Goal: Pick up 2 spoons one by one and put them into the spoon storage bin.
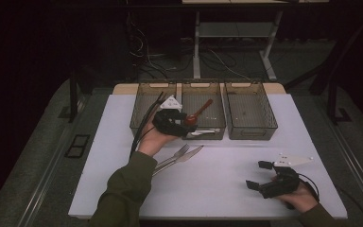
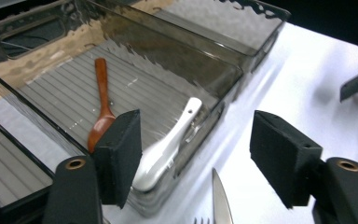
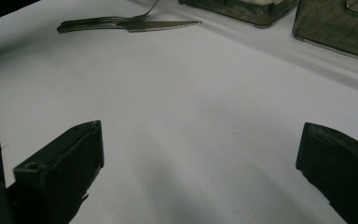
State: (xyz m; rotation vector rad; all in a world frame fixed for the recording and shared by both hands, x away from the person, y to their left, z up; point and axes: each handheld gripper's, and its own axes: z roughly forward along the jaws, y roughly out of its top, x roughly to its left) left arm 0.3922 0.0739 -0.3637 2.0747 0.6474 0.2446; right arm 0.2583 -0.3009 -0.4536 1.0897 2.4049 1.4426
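Three smoky plastic bins stand in a row at the back of the white table (image 1: 217, 165). In the middle bin (image 1: 201, 85) lie a wooden spoon (image 1: 201, 111) and a white spoon (image 1: 203, 133). My left gripper (image 1: 188, 125) hovers at that bin's front edge. In the left gripper view its jaws stand open and empty (image 2: 196, 158), with the white spoon (image 2: 168, 144) and the wooden spoon (image 2: 101, 112) just beyond them in the bin (image 2: 191, 60). My right gripper (image 1: 257, 175) rests low at the front right, open over the bare table (image 3: 200, 172).
A knife (image 1: 191, 152) and a fork (image 1: 179, 151) lie side by side in front of the left hand; the knife (image 3: 163, 25) also shows far off in the right gripper view. The left bin (image 1: 144, 90) and right bin (image 1: 250, 86) flank the middle one. Cables run behind the table.
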